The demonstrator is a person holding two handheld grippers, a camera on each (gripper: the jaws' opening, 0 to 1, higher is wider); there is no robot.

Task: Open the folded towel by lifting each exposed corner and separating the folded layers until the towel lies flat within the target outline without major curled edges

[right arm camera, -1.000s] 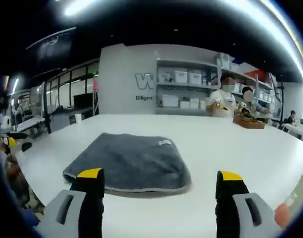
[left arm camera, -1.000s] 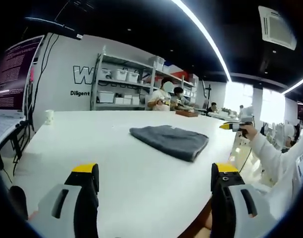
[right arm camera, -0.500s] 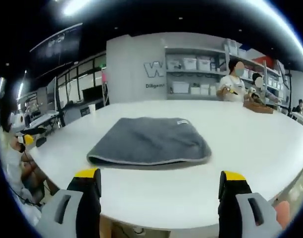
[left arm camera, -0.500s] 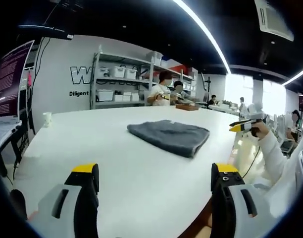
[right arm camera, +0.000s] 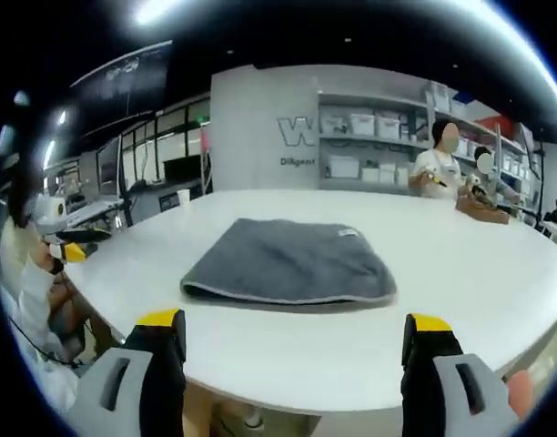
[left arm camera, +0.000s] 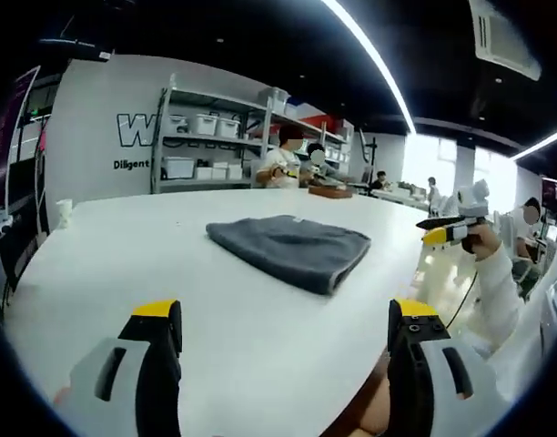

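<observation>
We are holding both tools back from the folded dark grey terry towel, which is lying on the broad white table, folded and untouched, with a small white label on its far side. Our right gripper is facing its rounded folded edge with jaws spread wide and empty, probably lining up on a near corner. Our left gripper is likewise gaping and empty, viewing the towel from the side, well apart. No outline is showing.

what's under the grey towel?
The folded grey towel lies directly on the white table. No target outline shows around it; anything beneath is covered. Both grippers hang open, apart from it.
</observation>
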